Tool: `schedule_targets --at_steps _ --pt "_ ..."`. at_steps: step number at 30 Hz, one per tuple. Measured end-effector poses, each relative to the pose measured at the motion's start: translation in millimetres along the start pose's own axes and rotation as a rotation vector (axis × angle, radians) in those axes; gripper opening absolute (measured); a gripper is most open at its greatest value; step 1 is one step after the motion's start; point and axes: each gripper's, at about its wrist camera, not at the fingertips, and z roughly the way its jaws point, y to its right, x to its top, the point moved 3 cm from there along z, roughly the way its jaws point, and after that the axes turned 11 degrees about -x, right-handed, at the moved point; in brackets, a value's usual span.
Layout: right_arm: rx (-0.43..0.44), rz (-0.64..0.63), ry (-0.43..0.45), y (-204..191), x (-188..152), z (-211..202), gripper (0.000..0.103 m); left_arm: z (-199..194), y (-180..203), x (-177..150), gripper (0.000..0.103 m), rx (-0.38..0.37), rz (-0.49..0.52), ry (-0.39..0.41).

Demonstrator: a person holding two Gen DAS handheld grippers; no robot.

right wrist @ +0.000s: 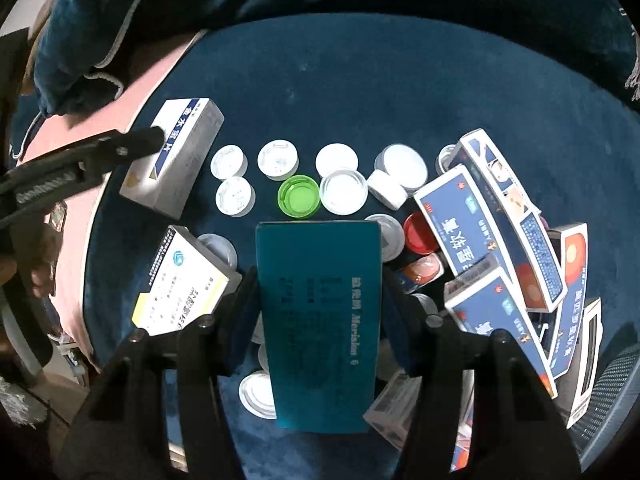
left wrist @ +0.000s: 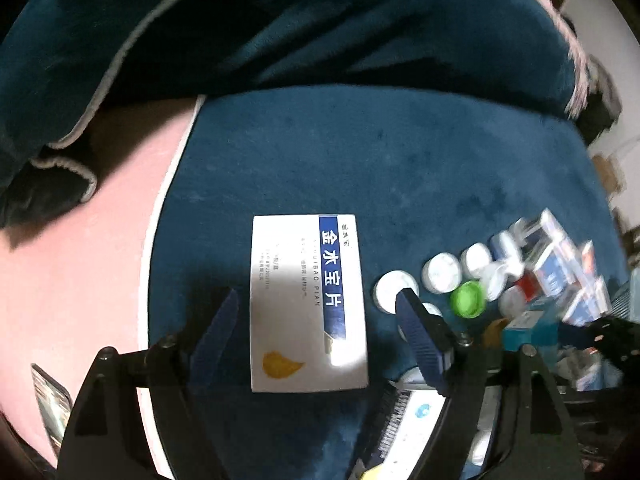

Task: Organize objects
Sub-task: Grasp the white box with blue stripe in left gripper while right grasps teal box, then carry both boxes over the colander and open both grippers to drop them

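A white medicine box with a blue band (left wrist: 308, 304) lies flat on the dark blue cloth (left wrist: 400, 168). My left gripper (left wrist: 316, 308) is open, its blue fingers apart on either side of the box and not touching it. The same box (right wrist: 174, 156) shows in the right wrist view with the left gripper's arm over it. My right gripper (right wrist: 320, 280) is shut on a teal box (right wrist: 320, 320) and holds it above the cloth. White caps (right wrist: 276, 160) and a green cap (right wrist: 299, 195) lie beyond it.
A pile of blue and white boxes (right wrist: 500, 240) lies at the right, with red caps (right wrist: 420, 234) beside it. A white and yellow box (right wrist: 180, 280) lies at the left. A pink surface (left wrist: 80, 260) borders the cloth on the left. A folded teal blanket (left wrist: 320, 20) lies behind.
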Motion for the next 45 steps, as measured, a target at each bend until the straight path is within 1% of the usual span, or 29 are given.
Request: schedule_targets --at_steps 2,4,6,7,8,9,10,12,14,18,19,21,25,28,33,36,38,40,45 --pt "-0.007 0.003 -0.008 2.8 1.3 3.2 0.058 11.8 1.1 -1.3 0.084 0.058 0.026 -0.029" --pt "-0.007 0.005 -0.014 3.7 2.9 5.6 0.058 20.6 0.9 -3.5 0.084 0.075 0.041 -0.051" --pt "-0.008 0.008 -0.024 4.9 3.4 10.1 0.058 26.2 -0.4 -5.9 0.084 0.060 0.042 -0.059" --pt "-0.010 0.014 -0.033 2.3 0.3 3.1 0.058 27.3 -2.0 -6.8 0.084 0.056 0.040 -0.058" --pt "-0.010 0.018 -0.042 1.6 2.0 5.0 0.058 27.4 -4.6 -7.2 0.084 0.052 0.032 -0.058" --pt "-0.011 0.021 -0.050 2.8 0.4 5.7 0.058 26.7 -6.3 -7.8 0.081 0.049 0.026 -0.059" --pt "-0.016 0.022 -0.059 2.4 -0.1 7.9 0.059 25.7 -7.4 -8.3 0.072 0.045 0.021 -0.057" --pt "-0.021 0.018 -0.067 1.9 -1.6 9.1 0.061 22.9 -7.9 -10.3 0.066 0.037 0.015 -0.054" --pt "-0.024 0.012 -0.088 1.1 -4.0 12.3 0.063 22.1 -9.1 -11.6 0.065 0.027 0.013 -0.054" --pt "-0.029 -0.012 -0.136 0.2 -7.8 17.6 0.061 16.9 -11.6 -11.2 0.065 0.017 0.016 -0.047" --pt "-0.037 -0.028 -0.128 -1.1 -8.2 16.4 0.058 12.0 -11.2 -10.8 0.065 0.017 0.015 -0.037" --pt "-0.042 -0.034 -0.088 -0.8 -5.3 9.4 0.058 3.4 -11.8 -9.5 0.065 0.011 0.010 -0.019" --pt "0.012 0.038 0.001 11.1 -2.2 -14.7 0.058 -16.8 -3.5 -8.8 0.065 -0.007 0.016 0.017" --pt "0.050 0.087 0.064 19.0 0.1 -31.8 0.058 -28.9 10.3 -9.6 0.065 -0.017 0.040 0.034" --pt "0.089 0.139 0.131 29.2 -6.6 -50.6 0.058 -44.2 38.9 -10.0 0.065 -0.039 0.088 0.058" --pt "0.121 0.190 0.210 41.7 -12.2 -74.6 0.058 -52.9 58.1 -10.2 0.065 -0.066 0.112 0.075" --pt "0.118 0.224 0.252 52.0 -15.0 -88.7 0.058 -59.8 73.2 -11.8 0.065 -0.081 0.130 0.086" --pt "0.109 0.271 0.271 68.2 -22.0 -97.9 0.058 -64.0 88.2 -12.2 0.065 -0.100 0.148 0.093" --pt "0.080 0.355 0.282 103.9 -39.8 -110.8 0.058 -65.7 129.6 -11.4 0.065 -0.134 0.200 0.091"
